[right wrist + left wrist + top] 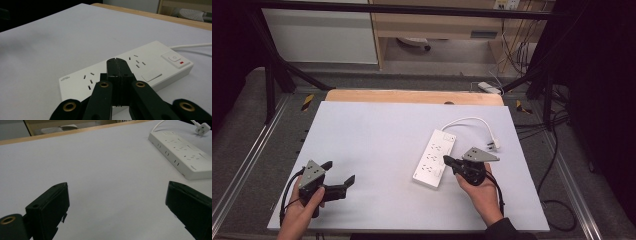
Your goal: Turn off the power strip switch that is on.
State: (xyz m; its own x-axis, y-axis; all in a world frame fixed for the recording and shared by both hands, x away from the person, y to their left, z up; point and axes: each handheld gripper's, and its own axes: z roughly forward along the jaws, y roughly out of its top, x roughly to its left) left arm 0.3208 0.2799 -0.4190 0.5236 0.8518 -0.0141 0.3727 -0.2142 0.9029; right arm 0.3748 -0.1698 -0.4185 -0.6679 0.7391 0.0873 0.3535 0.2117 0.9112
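**Closed gripper poised over the power strip, the other waiting wide**

From the high view, the white power strip [435,157] lay at an angle on the right half of the tabletop [372,145], its cord [467,121] looping away to a plug [493,144] that rested unplugged near the far right edge. The right gripper [447,160] was held just at the strip's near right side, tips reaching over its edge, as if aimed to press or nudge something on it. The left gripper [339,172] sat well apart at the near left, jaws spread, seemingly parked out of the way.

In the left gripper view, the two black jaws stood wide with nothing but bare tabletop between them. The power strip [182,155] showed far off at the upper right, which fitted a hand merely standing by.

In the right gripper view, the right gripper [117,61] had its jaws pressed together into one blunt point, pinching nothing. That point hung above the middle sockets of the power strip [100,75], and whether it touched the surface I could not tell. The switch [176,60] with its red mark lay farther along, toward the cord end; a shut tip looked suited to poking such a button.
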